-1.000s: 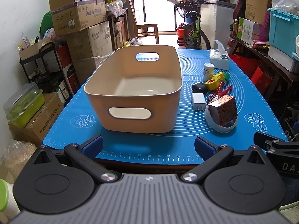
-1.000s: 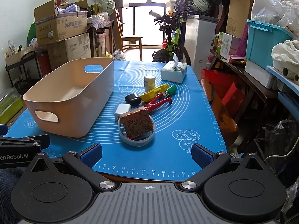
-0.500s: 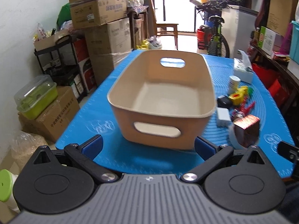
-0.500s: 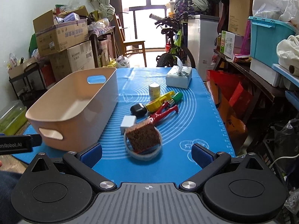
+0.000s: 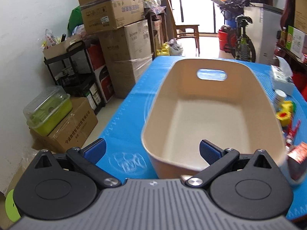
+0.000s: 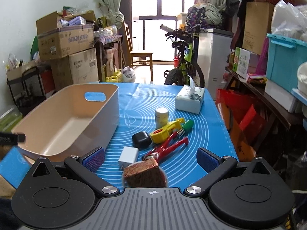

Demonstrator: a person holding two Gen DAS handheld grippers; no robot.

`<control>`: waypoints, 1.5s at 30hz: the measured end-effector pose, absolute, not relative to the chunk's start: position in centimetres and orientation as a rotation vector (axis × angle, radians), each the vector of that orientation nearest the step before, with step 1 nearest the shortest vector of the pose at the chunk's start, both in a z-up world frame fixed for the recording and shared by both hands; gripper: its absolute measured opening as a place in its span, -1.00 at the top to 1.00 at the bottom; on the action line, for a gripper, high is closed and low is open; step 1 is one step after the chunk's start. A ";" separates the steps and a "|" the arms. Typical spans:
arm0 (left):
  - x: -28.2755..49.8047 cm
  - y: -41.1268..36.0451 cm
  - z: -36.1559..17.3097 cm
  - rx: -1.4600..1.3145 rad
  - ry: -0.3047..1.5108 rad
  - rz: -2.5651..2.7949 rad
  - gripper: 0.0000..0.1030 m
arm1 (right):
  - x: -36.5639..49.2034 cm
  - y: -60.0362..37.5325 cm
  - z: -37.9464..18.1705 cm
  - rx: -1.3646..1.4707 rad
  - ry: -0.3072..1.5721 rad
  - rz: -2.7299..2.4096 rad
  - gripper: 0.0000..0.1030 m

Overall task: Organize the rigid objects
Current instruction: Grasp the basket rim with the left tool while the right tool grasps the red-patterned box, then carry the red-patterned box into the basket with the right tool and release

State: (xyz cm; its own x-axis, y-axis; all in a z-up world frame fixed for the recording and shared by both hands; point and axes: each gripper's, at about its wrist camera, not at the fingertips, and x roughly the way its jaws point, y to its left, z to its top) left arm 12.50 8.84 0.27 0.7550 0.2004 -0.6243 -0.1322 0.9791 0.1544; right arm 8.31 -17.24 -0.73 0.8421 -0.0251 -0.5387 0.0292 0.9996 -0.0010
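Observation:
An empty beige bin point(image 5: 213, 115) with handle cut-outs stands on the blue mat point(image 5: 130, 118); it also shows in the right wrist view point(image 6: 73, 118). My left gripper point(image 5: 152, 150) is open, over the bin's near left corner. My right gripper point(image 6: 150, 158) is open, just above a brown patterned box point(image 6: 143, 174) resting in a tape ring. Beyond lie a white charger point(image 6: 128, 156), a black case point(image 6: 141, 139), a yellow tool point(image 6: 166, 131), red pliers point(image 6: 168, 147), a green-capped brush point(image 6: 187, 125) and a small jar point(image 6: 161, 116).
A tissue box point(image 6: 190, 99) sits at the mat's far right. Stacked cardboard boxes point(image 5: 115, 30) and a black shelf point(image 5: 76, 72) stand left of the table. A bicycle point(image 6: 184, 65) and cluttered shelves point(image 6: 268, 72) lie behind and right.
Both grippers have moved forward and up over the table. The left one swung left and now looks down into the bin. The right one closed in on the brown box.

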 end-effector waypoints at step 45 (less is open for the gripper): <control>16.4 11.0 -2.3 0.038 0.777 0.154 0.72 | 14.4 -17.3 -4.8 -0.026 0.742 0.053 -0.22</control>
